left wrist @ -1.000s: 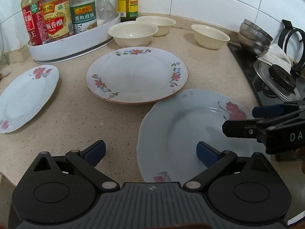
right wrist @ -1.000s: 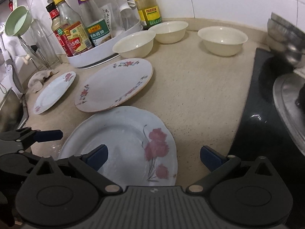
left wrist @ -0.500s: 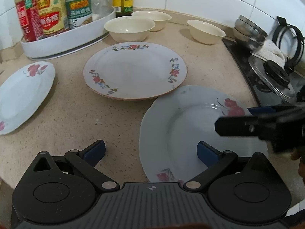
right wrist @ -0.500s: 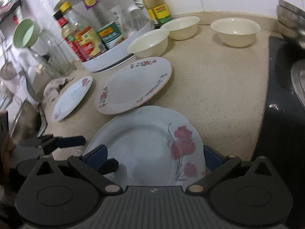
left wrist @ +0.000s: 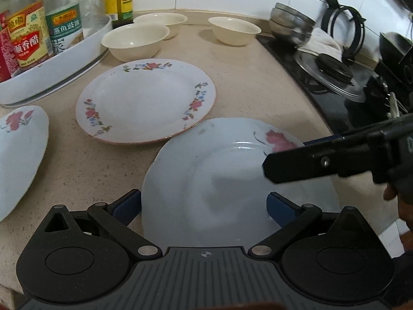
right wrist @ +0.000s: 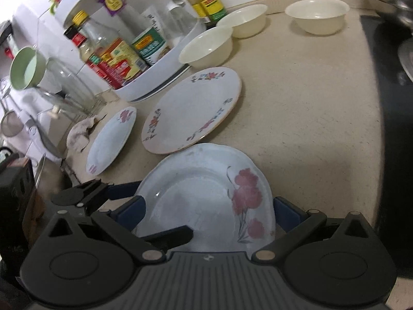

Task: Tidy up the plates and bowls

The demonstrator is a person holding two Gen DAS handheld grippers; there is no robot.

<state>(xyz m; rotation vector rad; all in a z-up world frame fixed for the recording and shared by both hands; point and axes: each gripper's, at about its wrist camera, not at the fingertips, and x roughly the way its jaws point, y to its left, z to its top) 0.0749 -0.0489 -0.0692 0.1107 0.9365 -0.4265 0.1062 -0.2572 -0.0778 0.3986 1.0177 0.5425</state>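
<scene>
Both grippers have closed in on the pale blue plate (left wrist: 232, 180) since a second ago, and it now fills the space between each pair of fingers. Left of that plate, at the counter's edge, lies a small blue plate (left wrist: 18, 155) with a pink flower. Beyond it and left of the blue plate, a white turntable rack (left wrist: 59, 62) holds sauce bottles (left wrist: 28, 41). Just behind the blue plate sits the flower-rimmed white plate (left wrist: 144, 100), their rims nearly touching. Behind that plate stand three cream bowls (left wrist: 134, 41), two close together by the rack, the third apart to the right.

On the beige countertop (right wrist: 309, 118) the pale blue plate rests near the front edge, a pink bloom on its right side. The left gripper (left wrist: 204, 204) is spread wide, one blue pad at the plate's left rim and the other over its surface, gripping nothing. The right gripper (right wrist: 209, 209) is likewise wide apart, its pads flanking the plate on both sides; whether they touch the rim cannot be told. Right of the blue plate, a black stove (left wrist: 335, 95) carries a glass lid (left wrist: 333, 75), with stacked steel bowls (left wrist: 291, 28) behind.
</scene>
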